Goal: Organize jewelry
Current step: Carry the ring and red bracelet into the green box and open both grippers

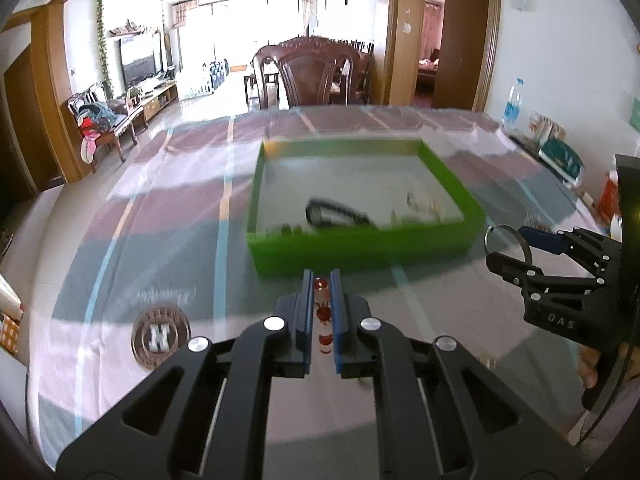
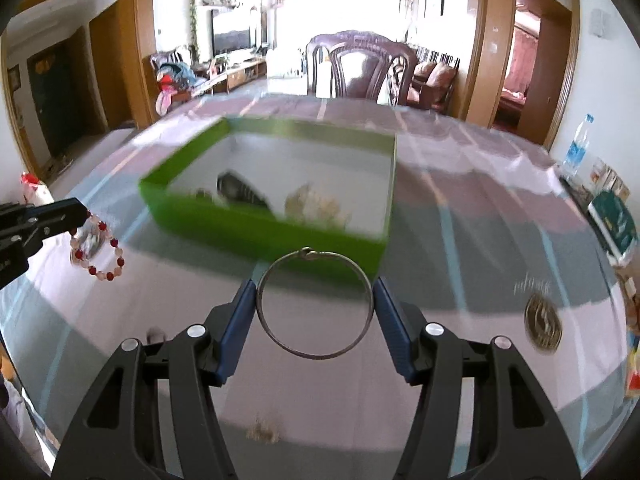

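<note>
Green box (image 1: 362, 246) contents blurred, perhaps jewelry.

Bench (image 1: 160, 216) covered by a cloth in broad pink, grey and white bands with thin yellow and blue lines, under a glossy clear sheet. Green open box (image 1: 360, 246) sits flat near the middle; contents blurred, one dark item and some pale ones. Round bronze medallion (image 1: 161, 335) lies flat on the cloth, well apart from the box. Along the far right edge: clear water bottle (image 1: 513, 103) upright, green-and-white packets (image 1: 560, 158) beside it.
</note>
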`<action>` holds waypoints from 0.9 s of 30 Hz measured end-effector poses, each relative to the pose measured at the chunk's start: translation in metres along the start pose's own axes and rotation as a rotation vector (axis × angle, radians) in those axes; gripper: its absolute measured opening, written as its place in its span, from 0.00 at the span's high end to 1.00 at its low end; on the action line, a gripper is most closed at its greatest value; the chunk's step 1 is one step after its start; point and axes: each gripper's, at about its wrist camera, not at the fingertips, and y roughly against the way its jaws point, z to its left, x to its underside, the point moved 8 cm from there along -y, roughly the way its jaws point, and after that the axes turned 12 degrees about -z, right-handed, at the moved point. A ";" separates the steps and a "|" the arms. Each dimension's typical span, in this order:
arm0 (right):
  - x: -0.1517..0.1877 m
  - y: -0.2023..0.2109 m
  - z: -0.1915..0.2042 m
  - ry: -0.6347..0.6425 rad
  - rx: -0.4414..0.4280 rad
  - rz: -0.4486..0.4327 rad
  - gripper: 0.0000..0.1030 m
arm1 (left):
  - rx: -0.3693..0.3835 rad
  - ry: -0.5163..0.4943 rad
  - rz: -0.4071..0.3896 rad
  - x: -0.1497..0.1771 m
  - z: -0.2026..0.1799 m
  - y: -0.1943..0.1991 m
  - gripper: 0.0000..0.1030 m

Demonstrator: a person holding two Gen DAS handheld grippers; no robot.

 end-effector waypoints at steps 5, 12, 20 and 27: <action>-0.048 -0.024 0.001 -0.013 -0.017 -0.035 0.42 | -0.021 -0.002 -0.036 -0.053 0.010 -0.027 0.92; -0.057 -0.095 0.003 -0.058 -0.010 0.062 0.42 | -0.038 0.018 0.002 -0.078 0.019 -0.095 0.92; -0.043 -0.123 0.010 -0.031 0.025 0.091 0.35 | -0.058 0.043 0.099 -0.049 0.030 -0.145 0.60; -0.041 -0.066 -0.004 -0.077 0.007 0.038 0.30 | -0.066 0.030 0.059 -0.037 0.025 -0.106 0.48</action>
